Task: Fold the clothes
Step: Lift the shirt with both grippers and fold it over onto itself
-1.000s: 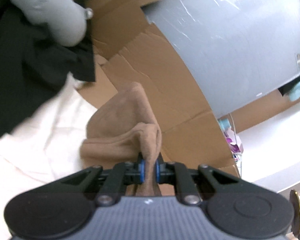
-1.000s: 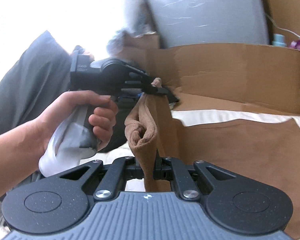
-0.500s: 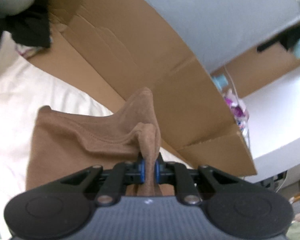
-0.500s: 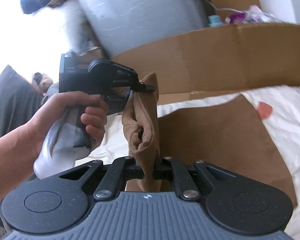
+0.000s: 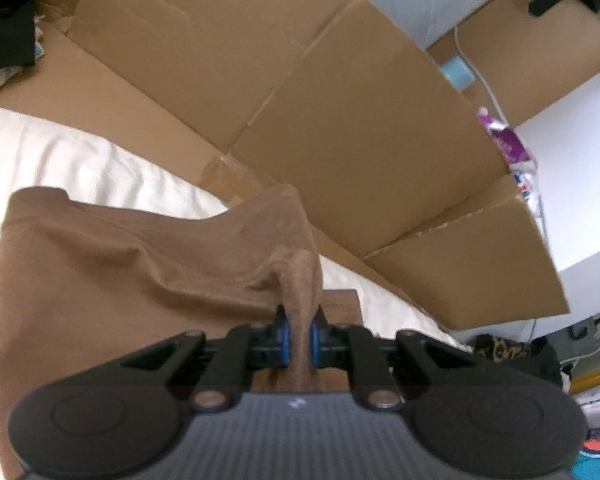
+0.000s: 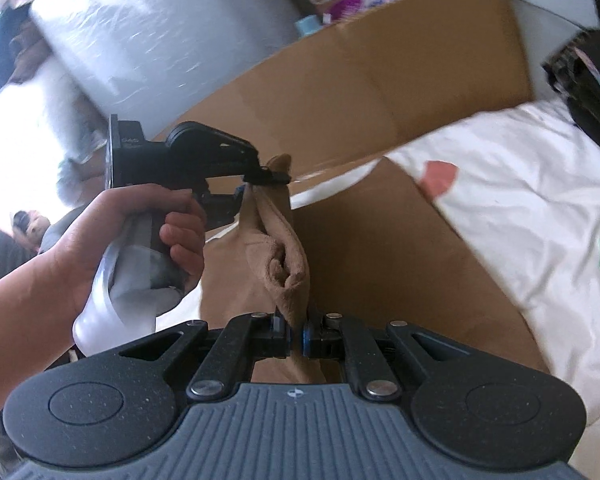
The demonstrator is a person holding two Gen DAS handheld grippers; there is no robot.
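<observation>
Both grippers, left and right, were clenched on bunched corners of the brown garment, lifted above the bed; mid-fold, next lay it flat

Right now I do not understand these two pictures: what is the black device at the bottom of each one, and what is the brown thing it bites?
There is no robot. A person holds a two-finger gripper in each hand, and each picture comes from a camera on one gripper. The left gripper and the right gripper are both shut on a brown garment, which partly lies on a white sheet. The right view also shows the person's left hand. Behind stands cardboard.
</observation>
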